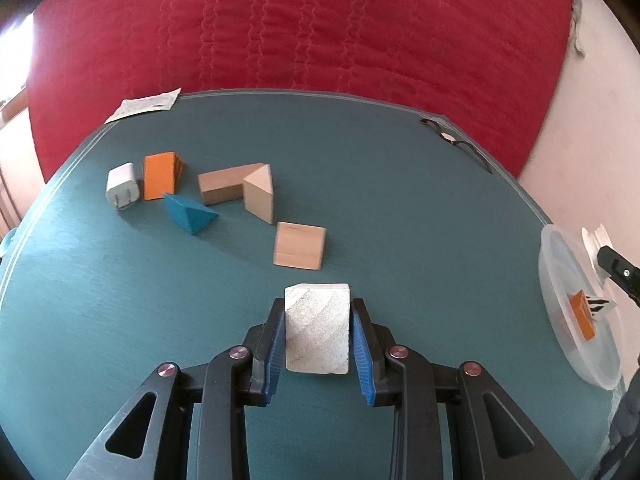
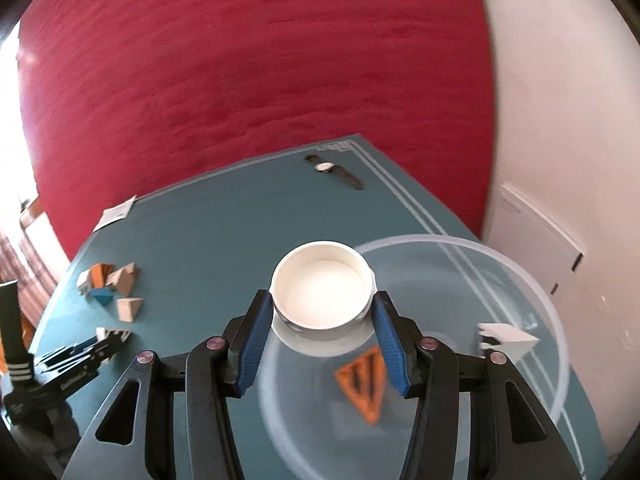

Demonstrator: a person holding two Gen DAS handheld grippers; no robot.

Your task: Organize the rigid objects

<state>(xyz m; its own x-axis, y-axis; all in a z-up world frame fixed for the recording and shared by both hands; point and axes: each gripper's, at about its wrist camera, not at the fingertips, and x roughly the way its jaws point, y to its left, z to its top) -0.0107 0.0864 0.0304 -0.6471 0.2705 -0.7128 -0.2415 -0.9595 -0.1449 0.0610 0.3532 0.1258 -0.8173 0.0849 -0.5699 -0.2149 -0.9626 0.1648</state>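
Evidently, left fingers (image 1: 318,332) grip the pale speckled cube (image 1: 317,328); right fingers (image 2: 318,332) clamp the round white plastic cup (image 2: 322,290) over the clear bowl (image 2: 556,308); its smooth wall could slip.

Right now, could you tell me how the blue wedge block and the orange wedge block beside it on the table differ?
The blue wedge block lies tipped on its side, a point aimed toward the camera; the orange wedge block shows a broad flat face. The blue one sits nearer the left gripper, while the orange one sits farther back beside the white charger plug. Both are painted wedges loose on the teal table.
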